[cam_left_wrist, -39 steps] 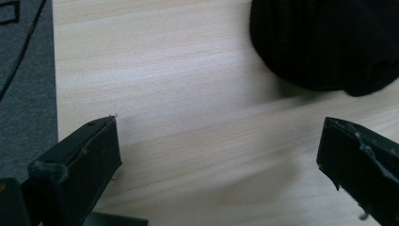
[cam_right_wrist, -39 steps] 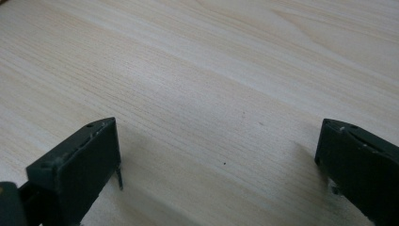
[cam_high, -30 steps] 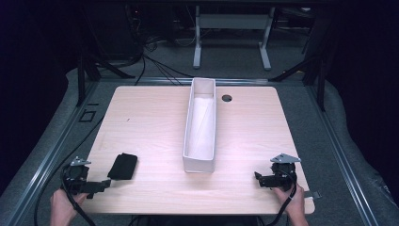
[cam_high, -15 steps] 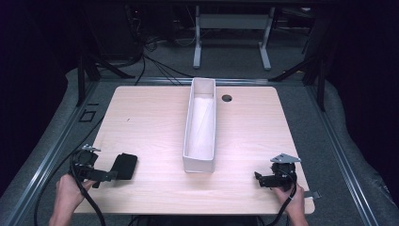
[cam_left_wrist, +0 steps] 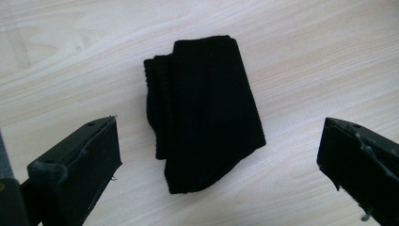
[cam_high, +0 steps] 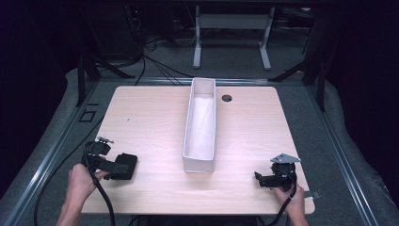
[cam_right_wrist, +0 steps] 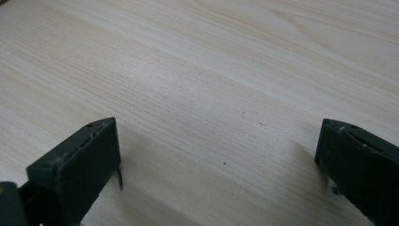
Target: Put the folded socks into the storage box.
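We see a folded black ribbed fabric piece [cam_left_wrist: 202, 113], plain black, fine vertical ribs, no print. Light wooden desk [cam_high: 150, 117]: pale beige, faint straight grain lines, a few tiny dark specks. Long narrow white box [cam_high: 201, 127]: plain white inside and out. Our left tongs [cam_left_wrist: 219, 162] and right tongs [cam_right_wrist: 219, 162]: matte black jaws, scuffed greyish edges. Floor: grey.

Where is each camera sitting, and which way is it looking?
High view: sits above the person's side, looking forward and down on the table; both forearms, hands and grippers show.
Left gripper view: rides the left gripper, looking down between its open jaws at the folded black cloth.
Right gripper view: rides the right gripper, facing bare tabletop between open jaws.
Shared: the high view and left gripper view both show the cloth.
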`<state>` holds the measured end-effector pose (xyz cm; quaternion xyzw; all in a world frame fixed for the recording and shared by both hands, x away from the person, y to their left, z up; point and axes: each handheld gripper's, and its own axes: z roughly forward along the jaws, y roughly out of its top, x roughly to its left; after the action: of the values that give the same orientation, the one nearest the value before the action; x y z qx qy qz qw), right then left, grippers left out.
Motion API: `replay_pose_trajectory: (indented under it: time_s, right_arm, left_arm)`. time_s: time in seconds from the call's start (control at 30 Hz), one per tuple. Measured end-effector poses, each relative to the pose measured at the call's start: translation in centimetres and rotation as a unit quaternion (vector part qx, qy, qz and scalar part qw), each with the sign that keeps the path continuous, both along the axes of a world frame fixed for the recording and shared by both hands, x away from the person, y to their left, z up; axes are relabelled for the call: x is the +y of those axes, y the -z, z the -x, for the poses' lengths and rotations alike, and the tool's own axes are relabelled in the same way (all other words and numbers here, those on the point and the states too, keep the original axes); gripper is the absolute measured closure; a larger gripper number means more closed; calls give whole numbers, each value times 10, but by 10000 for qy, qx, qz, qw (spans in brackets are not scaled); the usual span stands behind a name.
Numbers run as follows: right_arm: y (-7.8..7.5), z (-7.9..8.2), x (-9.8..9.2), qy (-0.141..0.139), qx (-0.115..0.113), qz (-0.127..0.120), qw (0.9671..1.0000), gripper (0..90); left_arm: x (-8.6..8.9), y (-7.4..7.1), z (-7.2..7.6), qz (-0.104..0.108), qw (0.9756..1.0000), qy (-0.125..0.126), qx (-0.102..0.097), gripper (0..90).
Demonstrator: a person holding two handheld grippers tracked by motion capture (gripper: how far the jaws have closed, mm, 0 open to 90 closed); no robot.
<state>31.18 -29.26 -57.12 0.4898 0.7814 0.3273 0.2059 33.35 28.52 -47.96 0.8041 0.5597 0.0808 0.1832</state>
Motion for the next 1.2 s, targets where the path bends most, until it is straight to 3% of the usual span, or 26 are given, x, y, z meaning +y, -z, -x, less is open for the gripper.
replay_pose_trajectory:
  time_s: [0.37, 0.57, 0.87, 1.2]
  right_arm:
    - [0, 0, 0, 2, 6, -9, 10000, 0]
    - [0, 0, 0, 3, 8, -4, 10000, 0]
    - [0, 0, 0, -2, 6, -5, 10000, 0]
    - [0, 0, 0, 10, 7, -6, 10000, 1]
  left_arm:
    - [-6, 28, -23, -201, 9985, -225, 466, 0]
    - [-5, 41, -30, -199, 9969, -378, 663, 3]
    - [-3, 45, -33, -26, 9961, -458, 748, 239]
    - [-1, 41, -33, 28, 9958, -530, 740, 393]
